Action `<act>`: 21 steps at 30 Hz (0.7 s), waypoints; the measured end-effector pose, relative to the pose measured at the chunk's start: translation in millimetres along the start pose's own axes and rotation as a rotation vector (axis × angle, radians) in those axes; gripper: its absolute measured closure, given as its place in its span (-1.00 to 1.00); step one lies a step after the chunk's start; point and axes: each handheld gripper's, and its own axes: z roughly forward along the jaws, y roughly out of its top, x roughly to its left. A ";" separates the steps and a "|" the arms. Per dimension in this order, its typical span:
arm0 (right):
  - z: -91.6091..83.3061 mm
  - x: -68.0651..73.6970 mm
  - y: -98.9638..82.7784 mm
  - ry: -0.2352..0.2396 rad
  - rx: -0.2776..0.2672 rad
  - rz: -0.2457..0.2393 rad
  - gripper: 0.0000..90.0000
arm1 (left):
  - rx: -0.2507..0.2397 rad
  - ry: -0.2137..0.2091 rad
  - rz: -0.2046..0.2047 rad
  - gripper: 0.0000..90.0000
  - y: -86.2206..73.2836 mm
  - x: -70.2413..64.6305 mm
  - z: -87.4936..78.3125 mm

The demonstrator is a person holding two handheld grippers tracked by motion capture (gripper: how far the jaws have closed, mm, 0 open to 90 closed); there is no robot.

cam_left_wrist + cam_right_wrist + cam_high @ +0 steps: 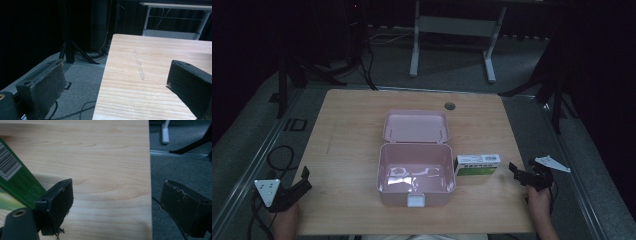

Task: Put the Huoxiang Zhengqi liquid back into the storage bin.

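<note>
Two hand-held grippers rest at the near corners of a pale wooden table [347, 145], each gripped by a person's hand coming in from the bottom edge.

The left gripper [305, 176] sits at the near left corner. In the left gripper view its two black jaws stand wide apart with nothing between them: the left jaw hangs out over the grey floor [80, 82] beside the table, the right jaw is above the wood. Ahead of the jaws, a faint pale streak [139, 65] runs along the tabletop.

The right gripper [515, 171] sits at the near right corner. In the right gripper view its jaws are likewise spread wide and hold nothing; the table's right edge runs up between them, so the left jaw is over the wood and the right jaw over the floor. Just outside the left jaw, close to it though contact cannot be judged, lies a green and white carton [15, 185] with a barcode.

Beyond that carton [477, 164], away from the right gripper's jaws, is an open pink box [416, 172], empty, its lid [416, 126] tipped back toward the far side. The carton lies right against the box's right wall.
</note>
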 end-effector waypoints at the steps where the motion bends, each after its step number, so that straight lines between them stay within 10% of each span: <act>1: 0.2 -0.8 0.2 0.010 0.002 0.006 -0.75 | 0.001 -0.001 -0.001 -0.95 0.0 0.1 0.1; 9: 4.5 0.4 1.9 0.038 0.058 -0.049 -0.70 | 0.011 0.000 -0.003 -0.95 0.1 0.2 0.9; 21: 3.4 -0.3 11.5 0.266 0.221 -0.205 -0.73 | 0.017 -0.012 -0.013 -0.95 0.4 1.5 1.8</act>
